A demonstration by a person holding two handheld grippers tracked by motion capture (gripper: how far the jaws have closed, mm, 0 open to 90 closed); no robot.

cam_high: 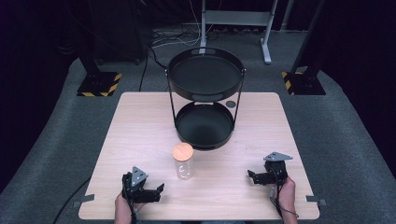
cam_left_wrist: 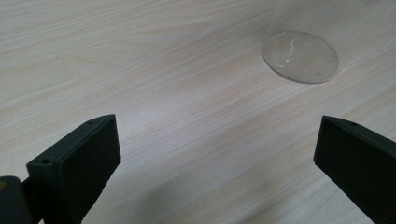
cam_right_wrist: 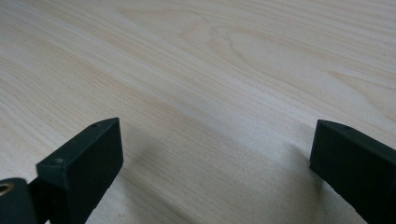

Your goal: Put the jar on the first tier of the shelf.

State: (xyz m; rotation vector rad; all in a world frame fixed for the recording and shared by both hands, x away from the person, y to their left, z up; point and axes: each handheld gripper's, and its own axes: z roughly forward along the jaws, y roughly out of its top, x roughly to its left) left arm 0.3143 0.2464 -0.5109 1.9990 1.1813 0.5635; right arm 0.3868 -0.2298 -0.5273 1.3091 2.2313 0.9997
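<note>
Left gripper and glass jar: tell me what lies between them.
Nothing: bare wooden table separates the open left gripper from the glass jar, as the left gripper view shows.

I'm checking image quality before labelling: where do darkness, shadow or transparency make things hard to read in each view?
High view: the surroundings fall into near black, while the table is evenly lit. Left gripper view: the clear jar is see-through, its wall faint against the wood; soft shadow lies between the jaws. Right gripper view: soft shadows beside each jaw, far wood grain slightly soft.
</note>
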